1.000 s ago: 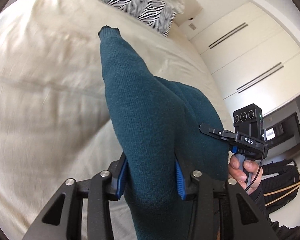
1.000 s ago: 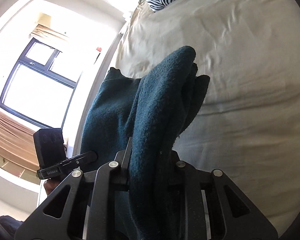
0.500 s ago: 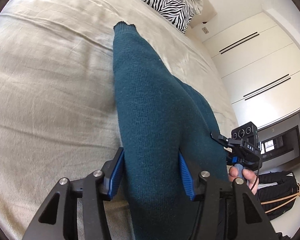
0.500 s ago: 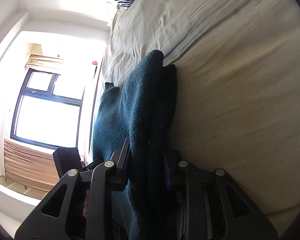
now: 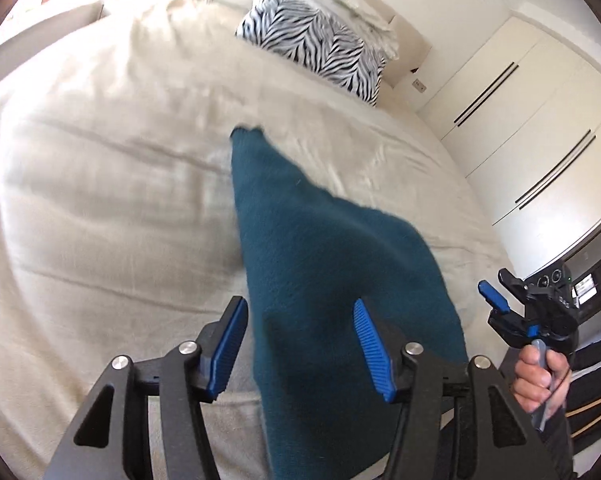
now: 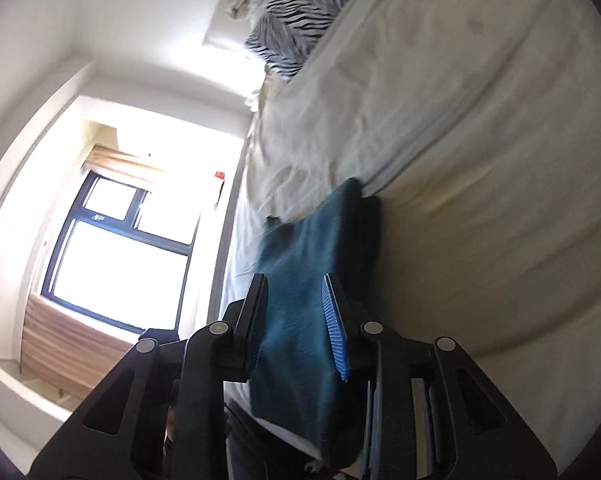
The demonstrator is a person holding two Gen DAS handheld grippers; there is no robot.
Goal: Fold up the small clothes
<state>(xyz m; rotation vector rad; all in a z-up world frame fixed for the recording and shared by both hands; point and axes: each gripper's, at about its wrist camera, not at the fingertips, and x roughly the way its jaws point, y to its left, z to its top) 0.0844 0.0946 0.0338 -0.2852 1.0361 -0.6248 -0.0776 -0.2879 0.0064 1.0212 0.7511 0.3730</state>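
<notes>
Both tools, jaws opening, straddle teal garment (image 5: 324, 264) on bed (image 5: 100, 200).

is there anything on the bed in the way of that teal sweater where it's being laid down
Nothing visible. The teal sweater lies on bare cream bedding, and the zebra pillow sits apart at the head of the bed. The sweater runs between both sets of tongs, left and right; the right tongs are opening.

A wide bed (image 5: 100, 208) spread with a rumpled cream cover fills most of the left wrist frame; a dark teal knit garment (image 5: 324, 264) lies across it at centre and lower right; a zebra-striped pillow (image 5: 320, 44) rests at the upper centre, pale bedding bunched behind it.
</notes>
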